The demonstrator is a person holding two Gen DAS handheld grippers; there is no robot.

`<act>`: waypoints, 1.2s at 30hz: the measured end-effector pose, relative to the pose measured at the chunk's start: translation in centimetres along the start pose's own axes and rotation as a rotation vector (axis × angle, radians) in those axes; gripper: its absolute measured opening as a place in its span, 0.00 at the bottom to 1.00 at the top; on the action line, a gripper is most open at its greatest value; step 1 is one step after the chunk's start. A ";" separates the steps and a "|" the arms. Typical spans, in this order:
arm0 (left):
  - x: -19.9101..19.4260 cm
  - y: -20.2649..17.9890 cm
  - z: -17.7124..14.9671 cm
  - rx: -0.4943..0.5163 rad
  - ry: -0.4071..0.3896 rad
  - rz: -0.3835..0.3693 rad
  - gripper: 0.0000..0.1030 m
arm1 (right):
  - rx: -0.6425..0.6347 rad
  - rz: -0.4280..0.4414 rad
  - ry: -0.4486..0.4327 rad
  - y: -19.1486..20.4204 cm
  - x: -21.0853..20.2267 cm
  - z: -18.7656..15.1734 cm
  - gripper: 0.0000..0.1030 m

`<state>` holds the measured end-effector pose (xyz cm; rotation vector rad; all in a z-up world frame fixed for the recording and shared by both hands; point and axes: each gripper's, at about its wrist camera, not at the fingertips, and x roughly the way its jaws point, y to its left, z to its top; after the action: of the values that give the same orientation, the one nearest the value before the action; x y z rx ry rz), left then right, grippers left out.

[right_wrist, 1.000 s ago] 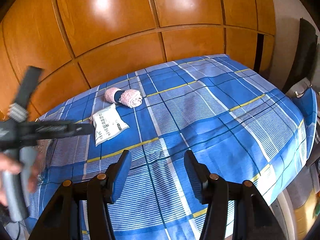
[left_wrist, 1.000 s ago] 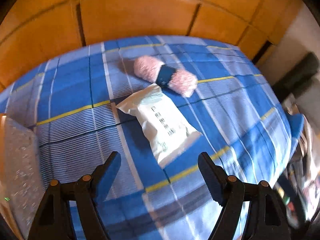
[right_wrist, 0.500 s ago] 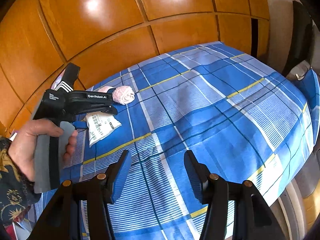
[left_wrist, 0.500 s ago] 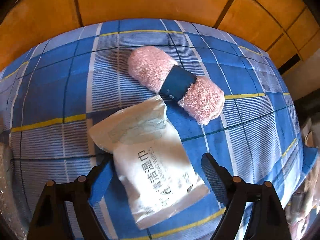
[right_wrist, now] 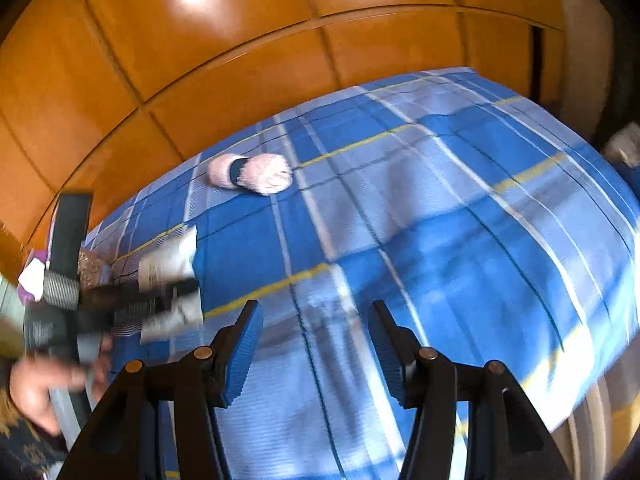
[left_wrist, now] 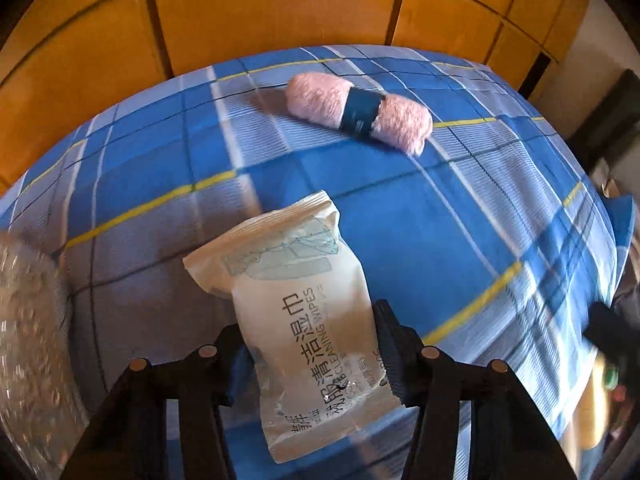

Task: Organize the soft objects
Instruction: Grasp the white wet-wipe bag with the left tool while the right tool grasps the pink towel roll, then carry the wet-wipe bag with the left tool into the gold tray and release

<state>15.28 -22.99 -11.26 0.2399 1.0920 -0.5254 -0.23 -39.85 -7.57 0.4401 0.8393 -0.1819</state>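
Note:
A white pack of cleaning wipes (left_wrist: 304,300) lies on the blue checked bed sheet (left_wrist: 460,220). It sits between the fingers of my left gripper (left_wrist: 312,356). The jaws are closing and the pads touch both long sides of the pack. A pink fluffy towel roll (left_wrist: 360,110) with a dark band lies farther back near the wooden wall. In the right wrist view the left gripper (right_wrist: 120,304) is blurred at the left, held by a hand, over the wipes pack (right_wrist: 172,264); the towel roll (right_wrist: 252,172) is behind. My right gripper (right_wrist: 316,344) hangs open over bare sheet.
Orange wooden wardrobe panels (left_wrist: 280,12) stand right behind the bed. A bubble-wrap bag (left_wrist: 28,340) lies at the left edge of the bed. The sheet drops off at the right side (right_wrist: 600,340), where dark clutter sits on the floor.
My left gripper came down over the wipes pack and its jaws narrowed onto the pack's sides. The right gripper shifted a little; its jaws kept the same gap.

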 end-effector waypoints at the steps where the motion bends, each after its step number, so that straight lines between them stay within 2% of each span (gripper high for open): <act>1: -0.3 0.3 -0.6 -0.001 -0.014 0.006 0.54 | -0.035 0.017 0.006 0.6 0.6 0.9 0.54; 5: -0.3 1.0 -1.4 -0.031 -0.040 -0.015 0.54 | -0.228 0.053 0.028 4.3 3.8 5.2 0.54; 9: 0.0 0.9 -1.3 -0.033 -0.064 -0.025 0.54 | -0.403 0.047 0.079 8.1 8.0 9.1 0.54; 14: -0.1 1.1 -1.7 -0.042 -0.096 -0.040 0.54 | -0.563 -0.019 0.163 11.2 13.9 12.7 0.54; 19: -0.2 1.4 -1.8 -0.062 -0.108 -0.055 0.54 | -0.674 -0.087 0.226 13.0 18.4 13.8 0.55; 22: -0.3 1.3 -2.0 -0.062 -0.114 -0.053 0.54 | -0.687 -0.151 0.230 12.8 20.2 13.8 0.54; 23: -0.3 1.2 -2.1 -0.062 -0.116 -0.052 0.54 | -0.680 -0.155 0.223 12.6 20.1 13.8 0.44; 26: -0.4 1.2 -2.3 -0.059 -0.132 -0.050 0.55 | -0.647 -0.142 0.192 11.9 18.8 13.7 0.38; 31: -0.5 1.0 -2.6 -0.059 -0.143 -0.046 0.55 | -0.574 -0.111 0.211 10.8 14.4 11.7 0.38; 36: -0.4 1.0 -2.5 -0.055 -0.147 -0.037 0.55 | -0.382 -0.081 0.284 7.5 10.0 7.2 0.38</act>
<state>13.68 -20.94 -12.07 0.1311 0.9683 -0.5364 13.65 -36.21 -8.57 0.0721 1.1444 -0.0304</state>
